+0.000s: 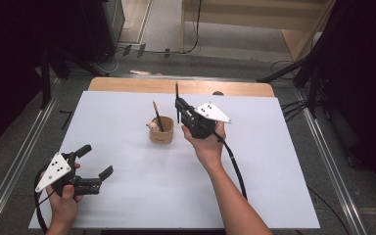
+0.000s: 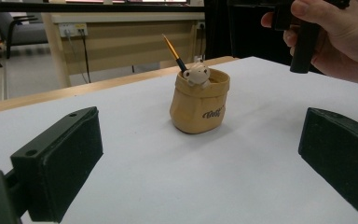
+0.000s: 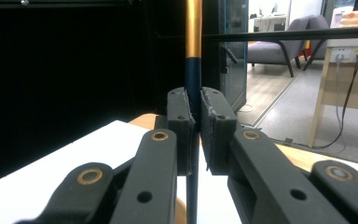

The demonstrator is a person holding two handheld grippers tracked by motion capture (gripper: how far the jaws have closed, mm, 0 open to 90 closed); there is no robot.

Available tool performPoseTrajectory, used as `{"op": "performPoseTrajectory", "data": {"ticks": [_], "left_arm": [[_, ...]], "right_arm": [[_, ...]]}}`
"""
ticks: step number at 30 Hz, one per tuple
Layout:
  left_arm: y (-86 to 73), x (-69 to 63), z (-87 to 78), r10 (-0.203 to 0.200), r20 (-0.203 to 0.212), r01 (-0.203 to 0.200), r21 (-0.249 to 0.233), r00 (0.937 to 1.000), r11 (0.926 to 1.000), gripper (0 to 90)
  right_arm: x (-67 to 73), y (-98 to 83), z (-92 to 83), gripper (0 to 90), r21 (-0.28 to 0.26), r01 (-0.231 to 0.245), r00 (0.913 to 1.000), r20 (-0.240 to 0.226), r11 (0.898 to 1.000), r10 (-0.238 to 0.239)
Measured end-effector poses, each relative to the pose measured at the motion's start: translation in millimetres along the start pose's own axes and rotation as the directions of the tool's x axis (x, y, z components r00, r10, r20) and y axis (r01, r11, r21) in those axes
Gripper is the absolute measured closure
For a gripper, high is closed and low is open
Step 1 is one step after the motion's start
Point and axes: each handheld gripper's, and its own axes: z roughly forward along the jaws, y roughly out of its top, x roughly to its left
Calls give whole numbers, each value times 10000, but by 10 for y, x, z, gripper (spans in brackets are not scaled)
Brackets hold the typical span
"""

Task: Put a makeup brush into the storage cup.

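White sheeting covers the tabletop [image 1: 254, 196], with dark curtains to either side and a pale wood desk beyond. Your right claw [image 1: 178, 104] is pressed together on a slim dark-blue brush with a gold band [image 3: 193, 70], held upright and just beside the tan sack-shaped holder [image 1: 161, 133], on the side away from your left hand. The pinch sits low on the shaft, so the long part above could swing or slip through the pads if you tilt the wrist; judged from the right gripper view, the pads grip only a narrow strip of handle.

Farther out from that claw, the holder already carries a second thin brush [image 1: 156, 115] leaning at an angle and a small cream animal figure [image 2: 196, 73] at its rim. Coming down carelessly could knock that brush, or tip the light holder.

Your left claw [image 1: 94, 161] lies well apart, near your edge of the tabletop, spread wide and empty.

The lower tip of the held brush is hidden behind the claw, the bristle end is cut off, and the holder's inside can't be made out.
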Motion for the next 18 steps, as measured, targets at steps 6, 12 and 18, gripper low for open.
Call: {"op": "performPoseTrajectory", "data": {"ticks": [6,12,18], "left_arm": [[-1,2,-1,15,4,-15,9,10000,10000,0],[0,2,-11,-15,3,15,-36,10000,10000,0],[1,1,-9,16,7,-15,-35,10000,10000,0]], "right_arm": [[54,-12,40,840,9,59,9999,-143,10000,-59],[89,-28,63,840,2,-52,9998,-214,10000,52],[145,-68,97,840,90,11,9994,-344,10000,-8]]}}
